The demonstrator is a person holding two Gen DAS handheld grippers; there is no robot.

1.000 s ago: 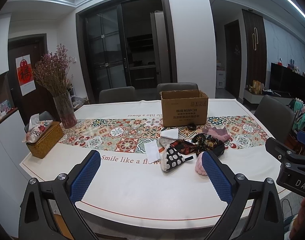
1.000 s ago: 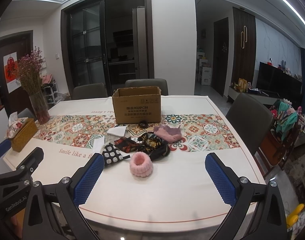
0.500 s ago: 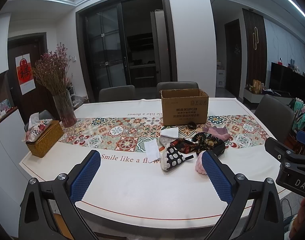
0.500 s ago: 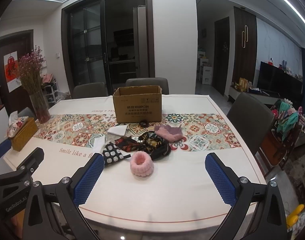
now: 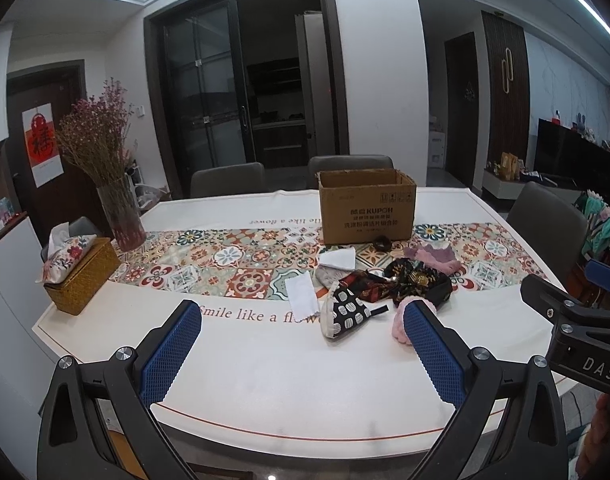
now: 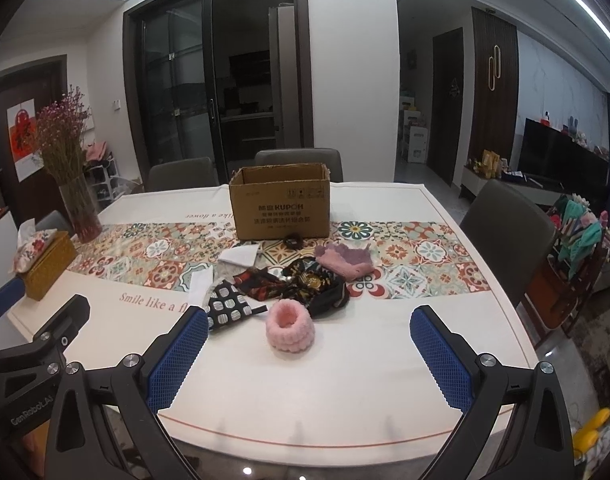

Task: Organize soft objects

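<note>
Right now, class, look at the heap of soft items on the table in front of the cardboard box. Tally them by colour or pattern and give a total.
Fluffy pink scrunchie: 1
Fuzzy mauve-pink cloth: 1
Black-and-white patterned pouch: 1
Dark floral red-and-gold fabric pieces: 2, though they overlap
White folded cloths: 2
Small dark hair tie: 1
Total: 8

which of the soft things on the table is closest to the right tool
The fluffy pink ring. It sits alone at the front of the pile, nearer than the black-and-white patterned cloth.
</note>
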